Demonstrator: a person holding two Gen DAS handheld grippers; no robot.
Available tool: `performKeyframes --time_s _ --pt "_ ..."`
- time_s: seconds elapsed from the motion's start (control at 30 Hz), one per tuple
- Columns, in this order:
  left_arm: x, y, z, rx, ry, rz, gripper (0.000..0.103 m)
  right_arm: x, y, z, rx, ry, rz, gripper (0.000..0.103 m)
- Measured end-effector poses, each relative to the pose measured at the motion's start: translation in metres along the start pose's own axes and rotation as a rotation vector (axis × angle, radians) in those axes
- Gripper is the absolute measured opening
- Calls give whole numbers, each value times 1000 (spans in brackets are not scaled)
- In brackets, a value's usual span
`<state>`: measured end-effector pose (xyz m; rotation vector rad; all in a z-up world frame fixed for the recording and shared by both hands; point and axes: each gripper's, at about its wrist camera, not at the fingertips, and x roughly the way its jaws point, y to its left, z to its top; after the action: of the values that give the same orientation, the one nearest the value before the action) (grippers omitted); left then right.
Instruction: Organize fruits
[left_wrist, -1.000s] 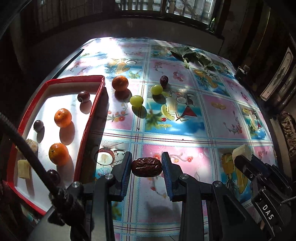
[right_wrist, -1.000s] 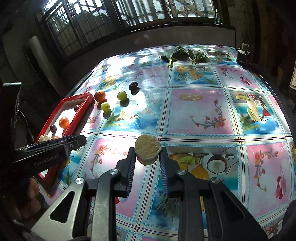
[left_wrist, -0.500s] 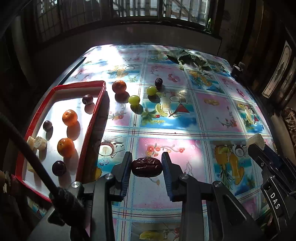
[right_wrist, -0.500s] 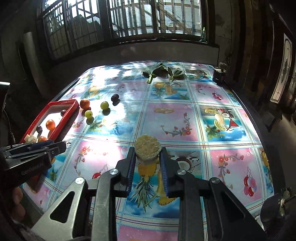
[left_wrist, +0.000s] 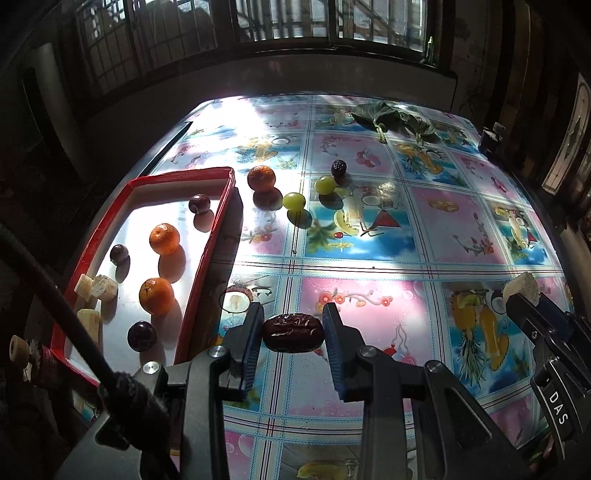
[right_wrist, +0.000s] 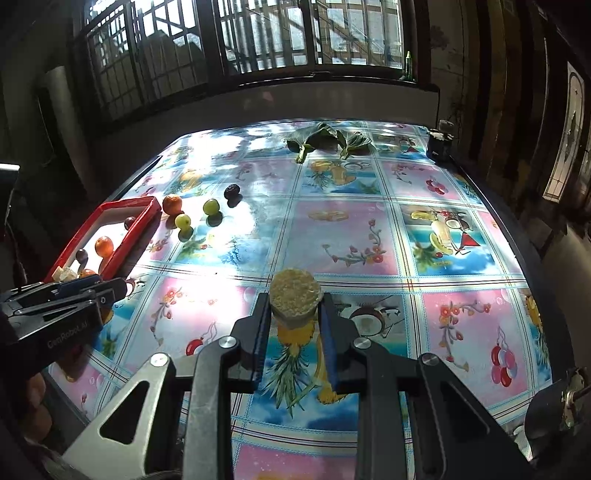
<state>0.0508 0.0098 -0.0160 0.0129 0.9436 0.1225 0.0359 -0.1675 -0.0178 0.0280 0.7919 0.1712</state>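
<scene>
Between the left tool's (left_wrist: 293, 332) jaws sits a date (left_wrist: 293, 331).

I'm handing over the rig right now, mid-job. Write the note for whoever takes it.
Left gripper: shut on a date, held above the table, right of the tray.
Right gripper: shut on a banana slice, also in the air.
In the red tray: two oranges, three dark plums, a few pale banana pieces.
Still on the table: one orange, two green grapes, one dark date; leaves at the far end.
Left to do: drop both held pieces in the tray, then fetch the four loose fruits.
</scene>
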Motion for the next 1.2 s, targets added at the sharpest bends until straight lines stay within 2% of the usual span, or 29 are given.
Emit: performKeyframes --time_s 0.63,0.83,1.2 --pt "-10 22 -4 -9 -71 108 32 9 35 -1 -47 30 37 28" --pt "-13 35 -3 -28 -86 123 32 11 51 0 -61 42 71 28" --pt "-10 47 -4 -47 -83 123 32 15 71 0 -95 53 81 28"
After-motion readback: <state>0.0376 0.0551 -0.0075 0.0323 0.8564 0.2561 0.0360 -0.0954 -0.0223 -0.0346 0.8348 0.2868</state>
